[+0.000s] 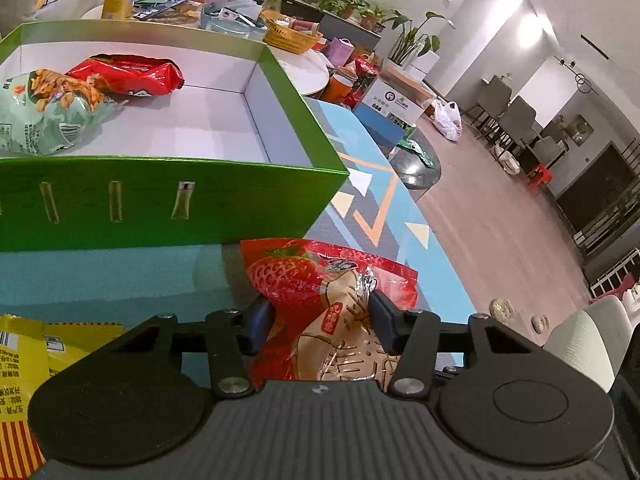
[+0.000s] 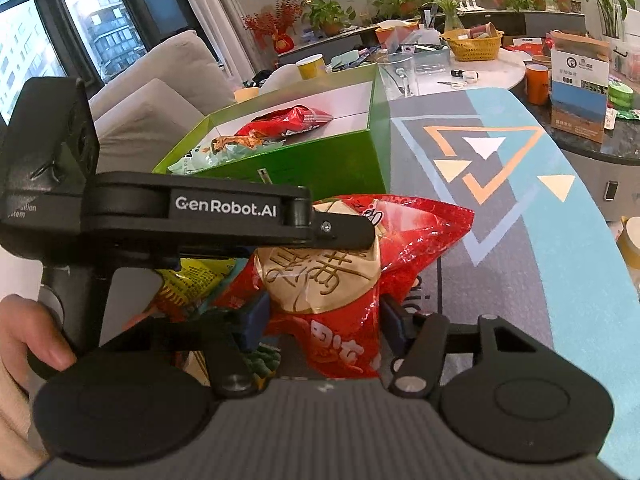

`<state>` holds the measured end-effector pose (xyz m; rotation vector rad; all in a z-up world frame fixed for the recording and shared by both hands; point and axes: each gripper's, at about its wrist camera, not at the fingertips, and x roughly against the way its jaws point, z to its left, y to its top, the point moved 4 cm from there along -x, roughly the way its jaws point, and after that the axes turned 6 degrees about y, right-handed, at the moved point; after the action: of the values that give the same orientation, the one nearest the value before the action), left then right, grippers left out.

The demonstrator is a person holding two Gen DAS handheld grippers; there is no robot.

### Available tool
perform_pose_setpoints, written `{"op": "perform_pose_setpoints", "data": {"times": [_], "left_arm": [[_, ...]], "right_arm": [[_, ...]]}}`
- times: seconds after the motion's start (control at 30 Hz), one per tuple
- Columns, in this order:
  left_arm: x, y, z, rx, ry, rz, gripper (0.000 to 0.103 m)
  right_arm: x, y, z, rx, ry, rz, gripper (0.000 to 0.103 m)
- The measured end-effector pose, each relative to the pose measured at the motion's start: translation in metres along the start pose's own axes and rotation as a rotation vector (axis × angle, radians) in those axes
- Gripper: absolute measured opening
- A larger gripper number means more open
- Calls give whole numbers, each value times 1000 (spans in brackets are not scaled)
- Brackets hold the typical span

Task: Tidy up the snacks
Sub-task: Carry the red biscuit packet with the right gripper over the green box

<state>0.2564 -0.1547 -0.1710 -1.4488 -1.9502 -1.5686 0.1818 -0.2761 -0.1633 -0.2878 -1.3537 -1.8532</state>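
Observation:
A red strawberry snack bag (image 1: pixel 320 300) lies on the patterned table top just in front of the green box (image 1: pixel 160 200). My left gripper (image 1: pixel 322 320) is shut on it, with both pads against its crinkled sides. The right wrist view shows what looks like the same red bag (image 2: pixel 324 280), with a gold disc printed on it. My right gripper (image 2: pixel 323 320) is shut on its lower part, and the left gripper's fingers (image 2: pixel 344 234) reach across above it. The box holds a red packet (image 1: pixel 128 74) and a pale green packet (image 1: pixel 44 116).
Yellow snack packets (image 1: pixel 24 356) lie at the left near a hand (image 2: pixel 24 340) on the handle. A round white table (image 2: pixel 480 68) with a yellow basket, cups and a cardboard box stands behind. The table top (image 2: pixel 520 220) drops off at the right, and a sofa stands at the left.

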Motion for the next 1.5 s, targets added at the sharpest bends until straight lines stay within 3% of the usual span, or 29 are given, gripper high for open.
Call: {"op": "perform_pose_setpoints", "data": {"times": [0.8, 1.03, 1.5], "left_arm": [[27, 6, -9, -46, -1, -65, 46], [36, 7, -10, -54, 2, -89, 45], [56, 10, -13, -60, 8, -131, 44]], "right_arm": [[21, 12, 17, 32, -2, -63, 70], [26, 14, 23, 50, -8, -85, 64], [32, 22, 33, 74, -10, -113, 61]]}}
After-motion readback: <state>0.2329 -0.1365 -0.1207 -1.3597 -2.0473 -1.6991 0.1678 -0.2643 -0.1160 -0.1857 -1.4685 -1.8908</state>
